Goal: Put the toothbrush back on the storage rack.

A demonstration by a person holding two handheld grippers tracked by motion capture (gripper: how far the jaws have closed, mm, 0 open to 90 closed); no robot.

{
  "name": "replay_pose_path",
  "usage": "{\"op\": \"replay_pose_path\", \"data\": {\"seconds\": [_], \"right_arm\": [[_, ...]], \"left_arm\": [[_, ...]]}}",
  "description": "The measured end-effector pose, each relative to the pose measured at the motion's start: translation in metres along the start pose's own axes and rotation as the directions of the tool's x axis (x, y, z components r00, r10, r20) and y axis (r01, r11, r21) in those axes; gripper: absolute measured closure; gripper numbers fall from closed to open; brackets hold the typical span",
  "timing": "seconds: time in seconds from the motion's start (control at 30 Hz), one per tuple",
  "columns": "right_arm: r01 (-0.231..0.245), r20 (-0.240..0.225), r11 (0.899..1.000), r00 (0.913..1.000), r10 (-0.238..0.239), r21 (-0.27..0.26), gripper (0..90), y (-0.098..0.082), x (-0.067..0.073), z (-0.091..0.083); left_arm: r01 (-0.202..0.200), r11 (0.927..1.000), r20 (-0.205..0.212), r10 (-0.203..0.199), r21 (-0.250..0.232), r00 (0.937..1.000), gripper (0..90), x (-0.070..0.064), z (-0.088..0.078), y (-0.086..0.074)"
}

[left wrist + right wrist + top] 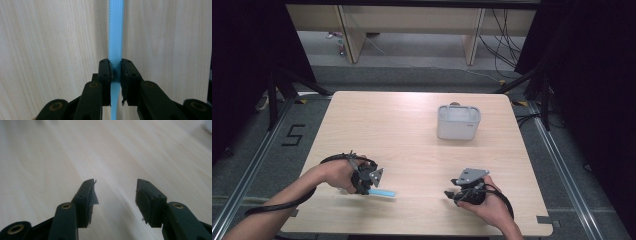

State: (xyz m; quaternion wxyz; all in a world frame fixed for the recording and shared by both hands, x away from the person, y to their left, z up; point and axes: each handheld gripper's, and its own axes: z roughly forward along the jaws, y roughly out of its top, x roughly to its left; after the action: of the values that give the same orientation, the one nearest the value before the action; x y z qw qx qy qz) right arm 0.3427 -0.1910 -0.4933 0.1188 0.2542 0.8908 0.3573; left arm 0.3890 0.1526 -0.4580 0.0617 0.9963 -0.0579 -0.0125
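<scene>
A thin light-blue ribbed strip (115, 32) lies flat on the wooden table (412, 135) near its front left. My left gripper (115, 66) is shut on one end of it, both pads pressing its sides. In the high view the blue strip (382, 192) sticks out to the right of the left gripper (369, 186), low over the tabletop. My right gripper (115, 187) is open, with bare table between its fingers. From above, the right gripper (451, 194) sits at the front right, pointing left toward the strip, well apart from it.
A grey-white rectangular container (458, 122) stands upright at the back right of the table. Past the far table edge are wooden furniture legs and loose cables on the floor. Dark curtains flank both sides.
</scene>
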Motion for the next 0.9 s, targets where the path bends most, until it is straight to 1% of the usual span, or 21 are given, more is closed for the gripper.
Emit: {"op": "replay_pose_path", "data": {"seconds": [0.03, 0.07, 0.1, 0.13, 0.2, 0.23, 0.27, 0.33, 0.37, 0.43, 0.47, 0.5, 0.53, 0.6, 0.63, 0.67, 0.7, 0.73, 0.83, 0.87, 0.9], "right_arm": [[0.0, 0.0, 1.0, 1.0, 0.0, 0.0, 50.2, 0.0, 0.0, 0.0], [0.024, -0.024, 1.0, 0.9994, -0.024, 0.007, 50.1, 0.005, 0.004, 0.003], [0.043, -0.047, 0.999, 0.998, -0.042, 0.016, 50.1, 0.01, 0.007, 0.004], [0.079, -0.083, 0.997, 0.9935, -0.079, -0.005, 49.8, 0.021, 0.013, 0.01], [0.091, -0.088, 0.996, 0.9919, -0.092, -0.018, 49.5, 0.025, 0.014, 0.012], [0.086, -0.119, 0.996, 0.9891, -0.088, -0.015, 48.9, 0.032, 0.022, 0.015], [0.094, -0.127, 0.995, 0.9872, -0.096, -0.02, 48.6, 0.034, 0.023, 0.017], [0.127, -0.15, 0.991, 0.98, -0.13, -0.034, 47.7, 0.038, 0.026, 0.021], [0.14, -0.146, 0.989, 0.9785, -0.146, -0.05, 46.9, 0.04, 0.028, 0.022], [0.129, -0.156, 0.99, 0.9785, -0.135, -0.049, 46.2, 0.041, 0.03, 0.024], [0.156, -0.152, 0.986, 0.9745, -0.165, -0.066, 45.7, 0.042, 0.03, 0.026], [0.152, -0.152, 0.986, 0.9751, -0.161, -0.071, 44.8, 0.045, 0.032, 0.028], [0.174, -0.148, 0.982, 0.9718, -0.184, -0.08, 44.4, 0.047, 0.032, 0.029], [0.176, -0.148, 0.981, 0.9712, -0.187, -0.087, 44.0, 0.048, 0.033, 0.029], [0.162, -0.158, 0.983, 0.9719, -0.174, -0.089, 43.9, 0.05, 0.034, 0.03], [0.165, -0.167, 0.981, 0.9693, -0.18, -0.103, 43.8, 0.052, 0.035, 0.031], [0.163, -0.17, 0.981, 0.969, -0.179, -0.107, 43.8, 0.053, 0.035, 0.032], [0.163, -0.17, 0.981, 0.969, -0.179, -0.107, 43.8, 0.053, 0.035, 0.032], [0.174, -0.182, 0.976, 0.9636, -0.195, -0.127, 44.2, 0.053, 0.036, 0.037], [0.162, -0.188, 0.98, 0.965, -0.182, -0.12, 44.3, 0.053, 0.036, 0.037], [0.162, -0.188, 0.98, 0.965, -0.182, -0.12, 44.3, 0.053, 0.036, 0.037]], "left_arm": [[0.0, 1.0, 0.0, 0.0, 0.0, 1.0, 78.4, 0.0, 0.0, 0.0], [0.004, 0.9998, -0.006, -0.004, -0.02, 1.0, 78.4, -0.001, -0.001, 0.003], [-0.008, 0.9998, -0.015, 0.007, -0.016, 0.9999, 78.4, 0.0, -0.002, 0.008], [0.006, 0.9992, -0.011, -0.007, -0.039, 0.9999, 78.4, -0.002, -0.002, 0.012], [-0.009, 0.999, -0.014, 0.008, -0.043, 0.9999, 78.4, -0.001, -0.004, 0.019], [-0.022, 0.9989, -0.016, 0.021, -0.042, 0.9996, 78.4, 0.001, -0.006, 0.027], [-0.022, 0.9989, -0.016, 0.021, -0.042, 0.9996, 78.3, 0.001, -0.006, 0.027], [-0.015, 0.9985, -0.033, 0.013, -0.052, 0.9994, 78.4, 0.003, -0.008, 0.037], [0.008, 0.9971, -0.031, -0.01, -0.076, 0.9995, 78.3, 0.002, -0.007, 0.039], [0.009, 0.997, -0.034, -0.011, -0.077, 0.9993, 78.3, 0.002, -0.007, 0.042], [-0.022, 0.9985, -0.043, 0.02, -0.05, 0.9989, 78.3, 0.005, -0.009, 0.045], [-0.032, 0.9984, -0.045, 0.03, -0.046, 0.9985, 78.4, 0.005, -0.009, 0.05], [-0.037, 0.9983, -0.042, 0.035, -0.046, 0.9985, 78.4, 0.005, -0.009, 0.053], [-0.034, 0.9978, -0.042, 0.031, -0.056, 0.9986, 78.3, 0.005, -0.009, 0.055], [-0.027, 0.9974, -0.04, 0.024, -0.068, 0.9989, 78.3, 0.003, -0.009, 0.058], [-0.032, 0.9971, -0.04, 0.029, -0.07, 0.9988, 78.3, 0.004, -0.01, 0.061], [-0.055, 0.997, -0.04, 0.053, -0.054, 0.9978, 78.4, 0.005, -0.011, 0.063], [-0.039, 0.9964, -0.036, 0.037, -0.075, 0.9987, 78.4, 0.003, -0.011, 0.064], [-0.056, 0.9953, -0.038, 0.053, -0.079, 0.9979, 78.4, 0.003, -0.012, 0.071], [-0.074, 0.995, -0.039, 0.071, -0.067, 0.9967, 78.4, 0.004, -0.013, 0.073], [-0.074, 0.995, -0.039, 0.071, -0.067, 0.9967, 78.4, 0.004, -0.013, 0.073]]}}
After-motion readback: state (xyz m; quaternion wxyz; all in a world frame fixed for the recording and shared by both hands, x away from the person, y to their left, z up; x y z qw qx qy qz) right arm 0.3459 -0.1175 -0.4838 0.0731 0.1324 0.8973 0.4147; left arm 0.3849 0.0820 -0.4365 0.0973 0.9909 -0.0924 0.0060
